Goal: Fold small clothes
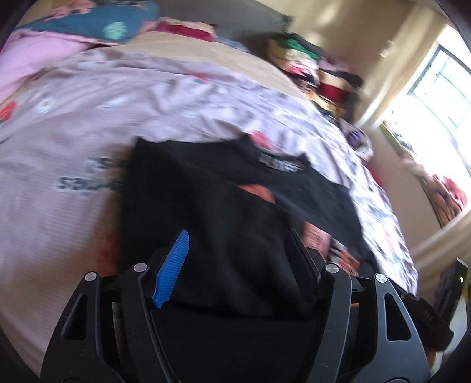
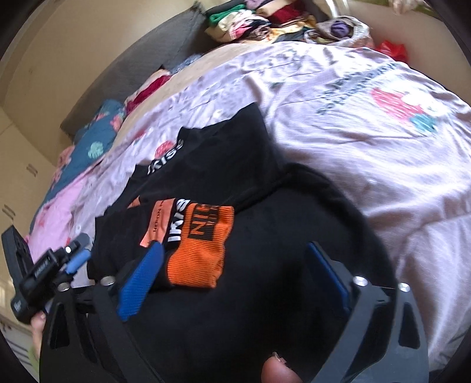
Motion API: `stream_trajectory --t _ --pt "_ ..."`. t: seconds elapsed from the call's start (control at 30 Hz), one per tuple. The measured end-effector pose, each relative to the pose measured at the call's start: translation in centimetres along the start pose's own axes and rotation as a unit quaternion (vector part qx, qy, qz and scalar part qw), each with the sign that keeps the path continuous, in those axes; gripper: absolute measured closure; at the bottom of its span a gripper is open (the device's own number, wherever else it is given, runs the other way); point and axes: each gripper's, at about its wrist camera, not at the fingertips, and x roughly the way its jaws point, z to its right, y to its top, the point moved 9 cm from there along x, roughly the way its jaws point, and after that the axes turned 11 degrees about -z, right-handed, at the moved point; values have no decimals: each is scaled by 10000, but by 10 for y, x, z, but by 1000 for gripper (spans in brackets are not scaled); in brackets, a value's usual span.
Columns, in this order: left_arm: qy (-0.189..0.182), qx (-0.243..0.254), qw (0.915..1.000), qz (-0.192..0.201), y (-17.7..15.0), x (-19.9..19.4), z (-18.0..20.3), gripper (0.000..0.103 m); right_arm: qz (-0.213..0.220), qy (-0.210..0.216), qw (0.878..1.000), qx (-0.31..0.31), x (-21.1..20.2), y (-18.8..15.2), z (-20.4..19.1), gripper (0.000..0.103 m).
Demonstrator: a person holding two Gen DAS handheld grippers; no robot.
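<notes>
A black garment [image 1: 235, 191] with orange printed patches lies folded on the pale pink bed sheet [image 1: 73, 132]. My left gripper [image 1: 238, 235] hangs just over its near part, jaws apart, with cloth below them and nothing pinched. In the right wrist view the same black garment [image 2: 220, 153] shows an orange ribbed patch [image 2: 203, 244] with black lettering. My right gripper [image 2: 234, 247] stands open over it, its left blue pad beside the orange patch. The left gripper [image 2: 82, 249] shows at the garment's left edge.
A pile of mixed clothes [image 1: 309, 67] [image 2: 265, 20] sits at the far end of the bed. A teal flowered pillow [image 1: 88, 26] [image 2: 94, 138] lies by the grey headboard [image 2: 132, 67]. A bright window [image 1: 441, 88] is at the right. Printed sheet [image 2: 368, 162] spreads right of the garment.
</notes>
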Motion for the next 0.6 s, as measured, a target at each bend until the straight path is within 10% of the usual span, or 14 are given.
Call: stream_trajectory --t 0.5,0.6 --pt "66 -950 9954 -109 6 22 -76 41 -202 -44 9976 -659 44 9 -27 92" --pt "-96 -957 9953 -96 7 24 -74 75 -46 43 9968 -801 33 14 -35 94"
